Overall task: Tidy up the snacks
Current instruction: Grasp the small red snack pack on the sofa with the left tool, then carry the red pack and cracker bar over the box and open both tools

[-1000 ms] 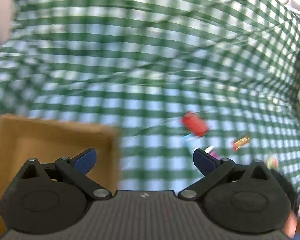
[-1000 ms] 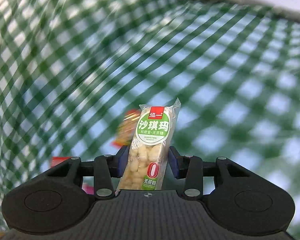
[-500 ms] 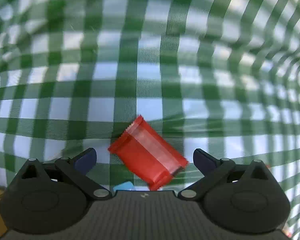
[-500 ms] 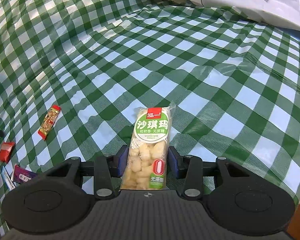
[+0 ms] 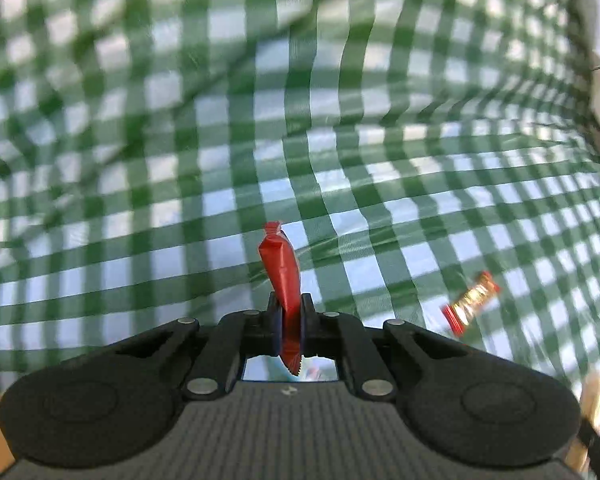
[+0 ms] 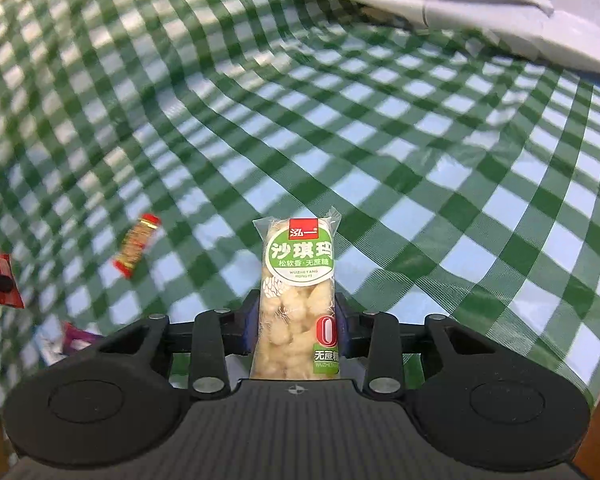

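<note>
We are mid-pickup in the snack tidy-up: each hand-held gripper carries a packet over the green-checked bench [image 6: 480,168]. The left hand-held gripper [image 5: 287,316] is closed almost fully, its jaws pinching a small red packet [image 5: 281,268] by its lower half; the packet stands edge-on and upright between the jaws, its crimped end poking up ahead of them. The right hand-held gripper [image 6: 298,316] has just closed a little further on a clear-wrapped puffed-rice bar [image 6: 298,300], held lengthwise with its green label pointing forward.

Loose snacks lie on the cloth: a red-and-gold bar [image 5: 471,305] ahead and to the right of the left hand-held gripper, seen again to the left of the right one, and a purple-edged wrapper [image 6: 74,338] close by the right one's left side. At the left gripper's lower-left edge we see a sliver of something tan, too little to tell what.

Next, we judge, both packets must be carried to wherever the snacks are gathered and let go. The thin red packet is held by a narrow pinch and may twist, so steady travel seems wise.
</note>
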The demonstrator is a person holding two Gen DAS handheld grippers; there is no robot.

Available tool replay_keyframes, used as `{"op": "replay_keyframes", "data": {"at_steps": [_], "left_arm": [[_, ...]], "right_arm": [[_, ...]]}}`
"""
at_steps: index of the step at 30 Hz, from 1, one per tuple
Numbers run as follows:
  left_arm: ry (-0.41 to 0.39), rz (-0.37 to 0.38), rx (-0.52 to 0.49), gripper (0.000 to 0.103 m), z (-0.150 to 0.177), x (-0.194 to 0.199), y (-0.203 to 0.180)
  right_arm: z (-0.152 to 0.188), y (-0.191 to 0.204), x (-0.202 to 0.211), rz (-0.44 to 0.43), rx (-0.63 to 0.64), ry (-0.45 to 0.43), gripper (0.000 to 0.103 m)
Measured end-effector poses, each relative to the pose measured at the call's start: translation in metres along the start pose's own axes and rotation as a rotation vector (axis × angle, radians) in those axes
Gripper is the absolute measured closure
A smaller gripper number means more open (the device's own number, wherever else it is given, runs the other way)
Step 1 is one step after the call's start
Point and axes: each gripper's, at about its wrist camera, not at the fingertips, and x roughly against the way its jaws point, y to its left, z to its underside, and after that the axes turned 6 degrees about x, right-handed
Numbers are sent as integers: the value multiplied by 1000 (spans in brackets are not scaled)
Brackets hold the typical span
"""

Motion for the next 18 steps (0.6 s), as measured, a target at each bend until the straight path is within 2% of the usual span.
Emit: {"op": "replay_keyframes", "data": {"at_steps": [5,8,15,18], "left_arm": [[-98,76,-9,96,45,101,27],[-126,93,21,96,73,161,51],[-174,56,97,96,160,275,113],[-161,24,127,96,197,308,139]], "right_arm": [[4,28,62,-85,51,-54,64],[15,50,102,-152,112,-73,64],[81,111,188,-361,308,-22,64],[112,133,221,-442,379,24,64]]}}
